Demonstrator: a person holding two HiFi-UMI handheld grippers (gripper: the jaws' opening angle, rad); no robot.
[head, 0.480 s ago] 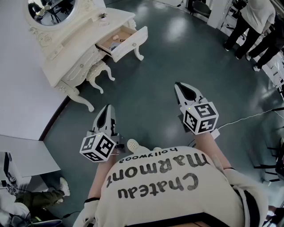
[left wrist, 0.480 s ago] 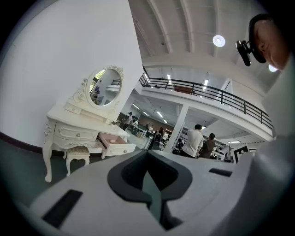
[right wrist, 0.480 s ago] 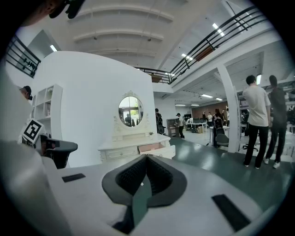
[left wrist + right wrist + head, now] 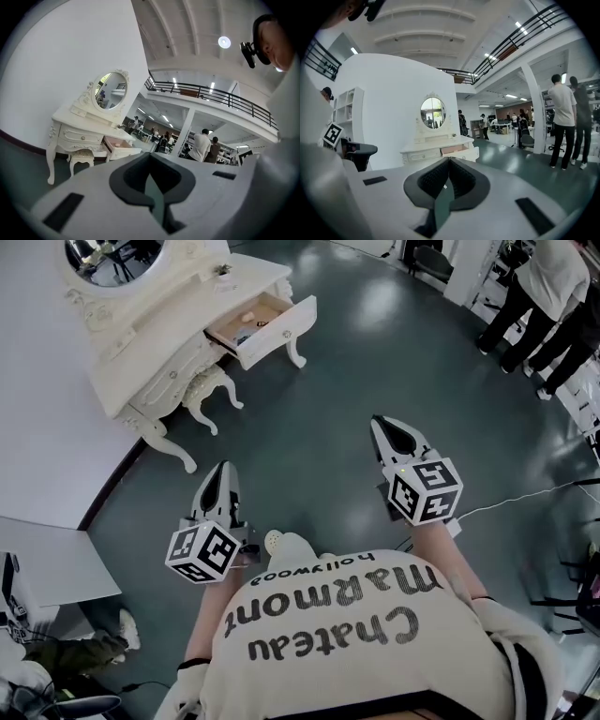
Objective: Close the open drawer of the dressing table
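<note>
The white dressing table (image 4: 178, 329) stands at the upper left against a white wall, and its right-hand drawer (image 4: 267, 322) is pulled out, showing a wooden inside with small items. Both grippers hang in the air well short of it, over the dark floor. My left gripper (image 4: 220, 470) points toward the table and is shut on nothing. My right gripper (image 4: 379, 422) is also shut and empty. The left gripper view has the table (image 4: 79, 133) and the open drawer (image 4: 119, 146) far beyond its jaws (image 4: 150, 153). The right gripper view has the drawer (image 4: 461, 151) just above its own jaws (image 4: 449, 158).
A small white stool (image 4: 208, 390) is tucked under the table and an oval mirror (image 4: 112, 259) tops it. People (image 4: 539, 296) stand at the far right. A white cable (image 4: 525, 491) crosses the floor on the right. A seated person's shoe (image 4: 127, 629) shows at the lower left.
The dressing table sits slightly higher and further right in the head view. Both grippers keep nearly the same places and stay shut.
</note>
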